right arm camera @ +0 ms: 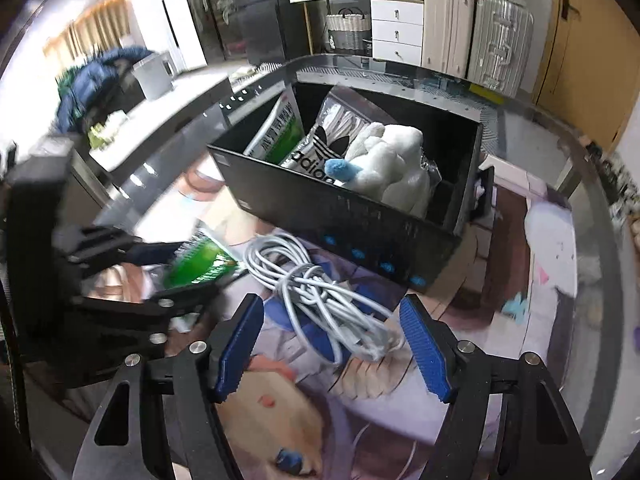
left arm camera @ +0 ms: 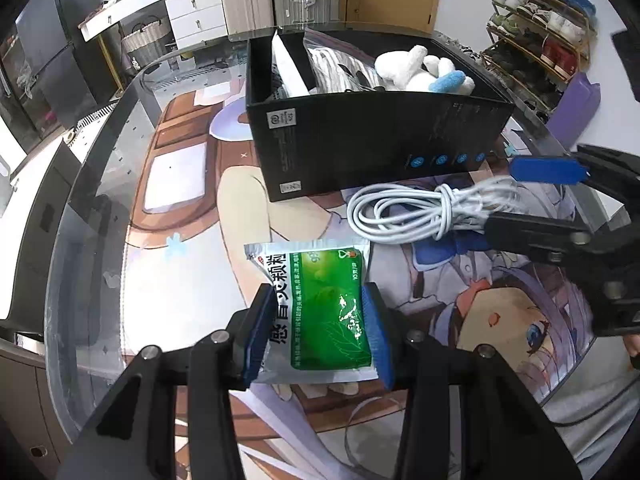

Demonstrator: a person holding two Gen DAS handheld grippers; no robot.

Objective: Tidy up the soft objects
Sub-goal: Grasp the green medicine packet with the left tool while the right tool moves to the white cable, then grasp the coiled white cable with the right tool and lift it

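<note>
Left hand-held gripper (left arm camera: pixel 316 332) clamps the green medicine sachet (left arm camera: pixel 320 312) just above the desk (left arm camera: pixel 100 200); right hand-held gripper (right arm camera: pixel 332 344) hangs open over the coiled white cable (right arm camera: pixel 320 288). Better to pinch the cable's knotted middle, then lift both into the black box (left arm camera: pixel 380 136).

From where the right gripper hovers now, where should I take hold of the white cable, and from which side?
Grip the white cable at its wrapped waist, where turns of cord cinch the loops into one thick bunch. Come down from above with the right gripper, which is open, fingers straddling that knot crosswise. The loose loops toward the black box would likely splay or slip.
</note>
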